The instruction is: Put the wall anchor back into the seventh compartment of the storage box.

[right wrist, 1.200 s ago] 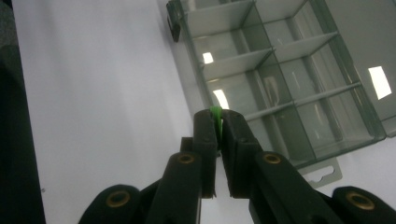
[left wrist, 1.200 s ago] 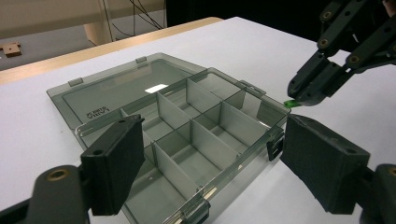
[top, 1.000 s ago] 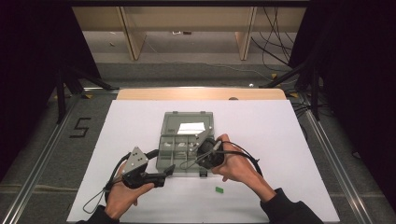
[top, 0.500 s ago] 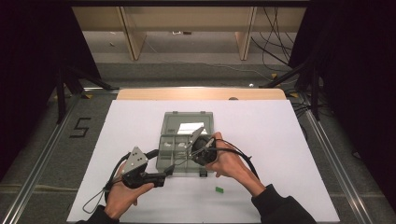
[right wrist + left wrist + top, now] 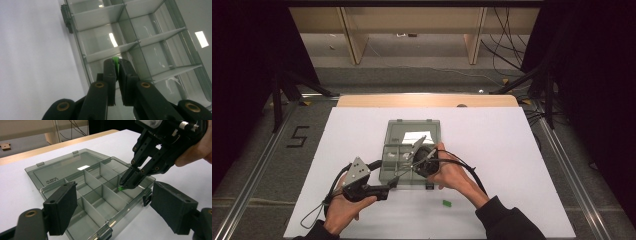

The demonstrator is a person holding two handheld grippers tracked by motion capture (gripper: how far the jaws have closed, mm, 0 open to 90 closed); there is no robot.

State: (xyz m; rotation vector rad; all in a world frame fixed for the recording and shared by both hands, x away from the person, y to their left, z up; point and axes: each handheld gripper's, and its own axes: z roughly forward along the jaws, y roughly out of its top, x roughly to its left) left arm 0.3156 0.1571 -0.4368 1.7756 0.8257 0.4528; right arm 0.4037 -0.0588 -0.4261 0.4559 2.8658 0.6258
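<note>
Right gripper (image 5: 116,65) is pinched tight on a thin green chip (image 5: 115,61), just the chip's top edge peeking out between the pads. In the left gripper view the tips (image 5: 130,182) hang right over a compartment along the near side of the box (image 5: 92,195), the chip (image 5: 121,188) poking out below them, close to the rim wall.

Left gripper (image 5: 112,207), jaws wide apart with nothing between them, sits at the box's front corner; I can't tell whether it touches the box.

From above, the box (image 5: 411,134) lies mid-sheet, lid flat open behind it, and a second green chip (image 5: 446,203) waits on the white sheet (image 5: 522,150) near the person's right forearm.

Now the risks. That chip is held by a sliver, edge-on; let go too high and it could bounce or flutter over a divider into the wrong cell, or onto the sheet. It might also cling to a pad when the jaws part. And the tips are crowding that rim wall: a nudge there could skid the light box, since nothing clearly pins it down.
</note>
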